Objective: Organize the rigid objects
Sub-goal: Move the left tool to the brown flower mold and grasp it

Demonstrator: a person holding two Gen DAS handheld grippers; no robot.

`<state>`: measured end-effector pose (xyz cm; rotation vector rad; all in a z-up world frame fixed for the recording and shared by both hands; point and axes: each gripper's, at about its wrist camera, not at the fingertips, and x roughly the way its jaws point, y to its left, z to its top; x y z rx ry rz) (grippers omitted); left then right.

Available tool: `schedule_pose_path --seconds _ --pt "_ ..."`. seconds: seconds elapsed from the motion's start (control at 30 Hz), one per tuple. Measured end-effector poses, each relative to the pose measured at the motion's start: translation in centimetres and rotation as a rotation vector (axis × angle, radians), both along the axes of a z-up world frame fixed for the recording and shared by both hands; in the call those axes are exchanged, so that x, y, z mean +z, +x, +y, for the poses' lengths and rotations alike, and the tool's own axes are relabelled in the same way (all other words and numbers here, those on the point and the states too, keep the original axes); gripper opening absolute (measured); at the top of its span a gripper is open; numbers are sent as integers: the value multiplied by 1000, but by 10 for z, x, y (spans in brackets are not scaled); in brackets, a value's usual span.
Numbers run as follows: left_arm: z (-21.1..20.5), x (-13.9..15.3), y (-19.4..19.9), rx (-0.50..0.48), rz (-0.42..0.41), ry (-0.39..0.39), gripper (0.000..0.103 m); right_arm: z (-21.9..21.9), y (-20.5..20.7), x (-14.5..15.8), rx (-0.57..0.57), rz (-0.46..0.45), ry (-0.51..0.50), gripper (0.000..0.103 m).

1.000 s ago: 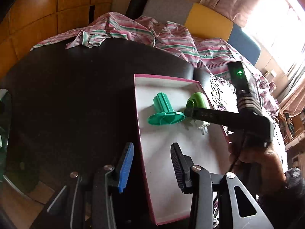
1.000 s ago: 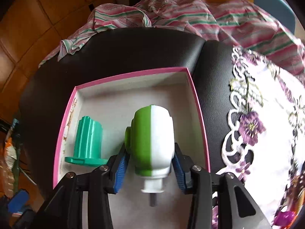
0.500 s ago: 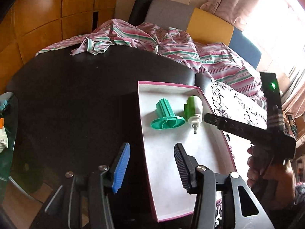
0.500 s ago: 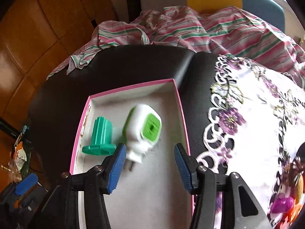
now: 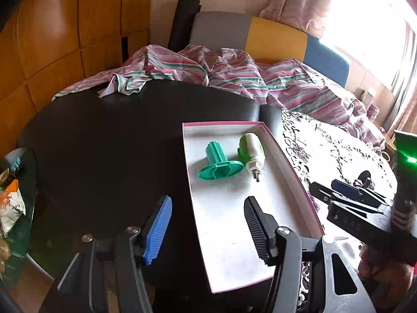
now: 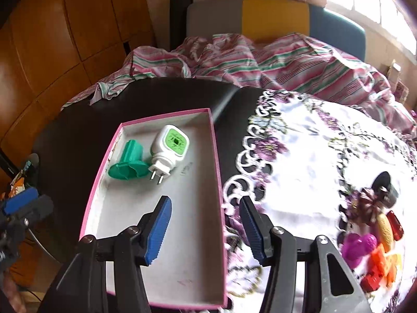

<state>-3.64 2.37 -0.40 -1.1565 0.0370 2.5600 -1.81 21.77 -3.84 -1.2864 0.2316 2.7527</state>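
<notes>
A pink-rimmed white box (image 5: 294, 172) (image 6: 217, 161) lies on the dark table. In it lie a teal flanged spool (image 5: 219, 163) (image 6: 129, 163) and a green-and-white plug-in device (image 5: 251, 151) (image 6: 169, 150), side by side at the far end. My left gripper (image 5: 206, 228) is open and empty over the box's near left edge. My right gripper (image 6: 206, 228) is open and empty above the box's near right edge; it also shows in the left wrist view (image 5: 346, 198). Several small colourful toys (image 6: 375, 247) lie on the floral cloth at right.
A white floral lace cloth (image 6: 312, 156) covers the table's right part. A striped pink sheet (image 5: 234, 78) is heaped at the far edge, before a grey, yellow and blue backrest (image 6: 273, 18). Bags and clutter (image 5: 10, 198) sit at the lower left.
My right gripper opened and let go of the plug-in device, which now lies in the box beside the spool. The right gripper then drew back and to the right.
</notes>
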Motion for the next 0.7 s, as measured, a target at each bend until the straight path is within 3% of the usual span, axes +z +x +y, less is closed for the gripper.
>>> schedule_pose_path --seconds 0.7 --pt "62 -9 24 -148 2 -77 62 91 70 13 -173 10 67 57"
